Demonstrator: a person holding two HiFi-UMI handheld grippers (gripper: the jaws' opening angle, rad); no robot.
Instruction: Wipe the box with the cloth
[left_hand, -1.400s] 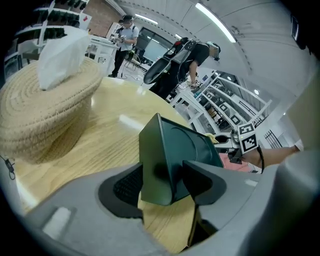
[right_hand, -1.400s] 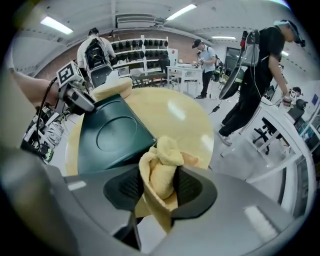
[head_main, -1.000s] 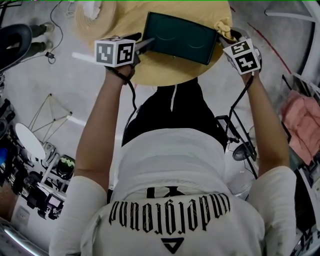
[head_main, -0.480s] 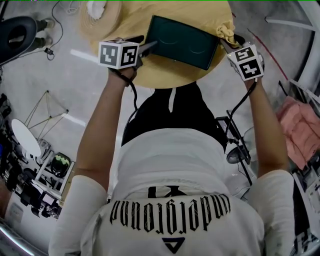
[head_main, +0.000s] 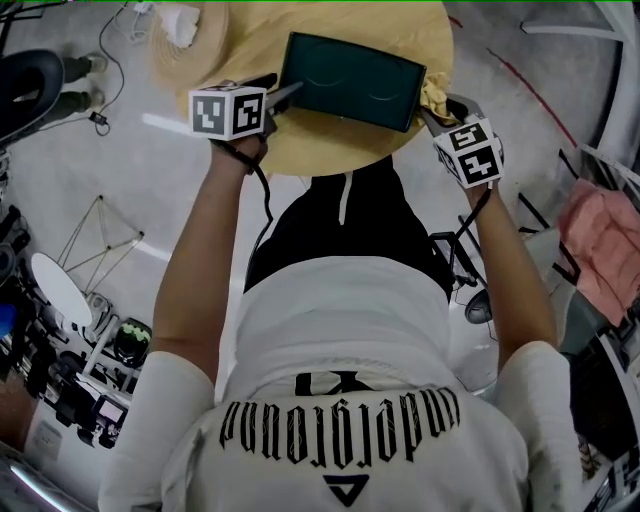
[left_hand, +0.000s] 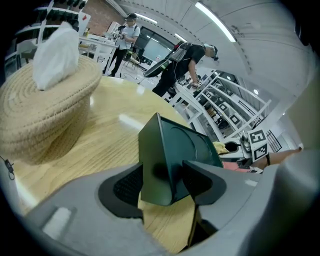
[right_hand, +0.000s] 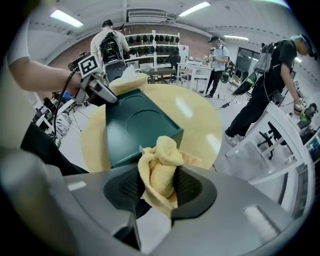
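Note:
A dark green box (head_main: 350, 79) lies on the round yellow table (head_main: 330, 145). My left gripper (head_main: 283, 92) is shut on the box's near left corner (left_hand: 160, 170). At the box's right end my right gripper (head_main: 432, 112) is shut on a bunched yellow cloth (right_hand: 159, 172). The cloth (head_main: 434, 94) touches the box's right side. In the right gripper view the box (right_hand: 137, 127) lies just beyond the cloth, with the left gripper (right_hand: 100, 92) at its far corner.
A woven basket (left_hand: 42, 110) with white tissue (left_hand: 56, 52) stands at the table's far left, also the basket (head_main: 185, 45) in the head view. People stand among shelves in the background. A white chair (right_hand: 272, 145) is to the right of the table.
My right gripper has slid with the cloth down and leftwards along the box's right end. The left gripper has kept its hold on the box corner.

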